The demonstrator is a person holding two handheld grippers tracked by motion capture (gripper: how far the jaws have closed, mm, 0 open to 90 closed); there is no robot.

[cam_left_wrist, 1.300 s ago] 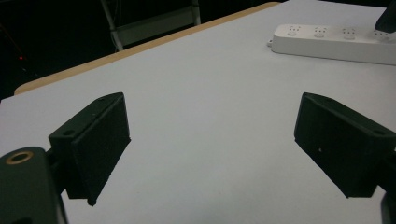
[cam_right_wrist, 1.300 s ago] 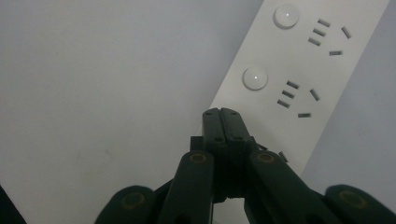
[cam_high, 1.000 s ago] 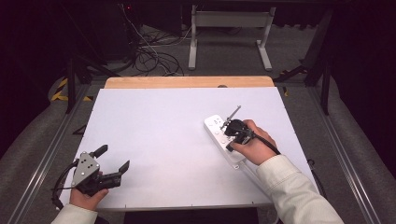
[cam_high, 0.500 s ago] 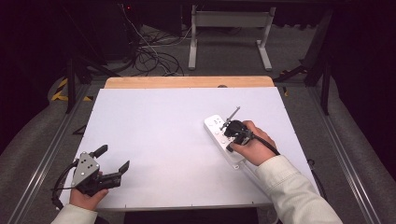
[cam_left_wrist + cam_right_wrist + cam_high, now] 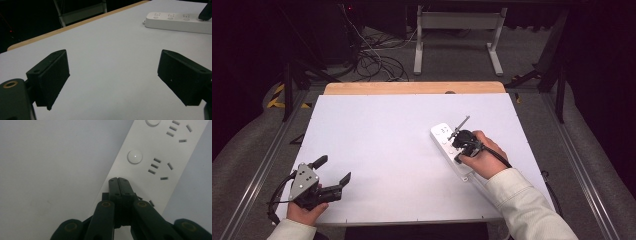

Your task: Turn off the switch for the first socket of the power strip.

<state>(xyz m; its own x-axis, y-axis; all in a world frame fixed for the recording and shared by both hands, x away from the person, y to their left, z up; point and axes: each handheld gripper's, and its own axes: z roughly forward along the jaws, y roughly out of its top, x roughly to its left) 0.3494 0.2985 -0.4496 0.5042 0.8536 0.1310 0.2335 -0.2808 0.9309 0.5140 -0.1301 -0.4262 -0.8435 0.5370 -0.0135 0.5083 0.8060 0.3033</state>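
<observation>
A white power strip (image 5: 451, 150) lies at an angle on the right half of the white table; its sockets and round buttons (image 5: 134, 156) fill the right gripper view, and it also lies far off in the left gripper view (image 5: 175, 22). My right gripper (image 5: 457, 145) hangs over the strip with its jaws shut together, tips (image 5: 119, 182) down at the strip's near edge just short of a round button; whether they touch I cannot tell. My left gripper (image 5: 332, 171) rests near the table's front left corner, jaws wide open (image 5: 113, 80) with nothing between them.
The white table (image 5: 382, 145) has a wooden strip along its far edge (image 5: 412, 88). Beyond it stand a metal frame (image 5: 457, 30) and loose cables (image 5: 377, 60) on the dark floor. Metal rails run along both sides of the table.
</observation>
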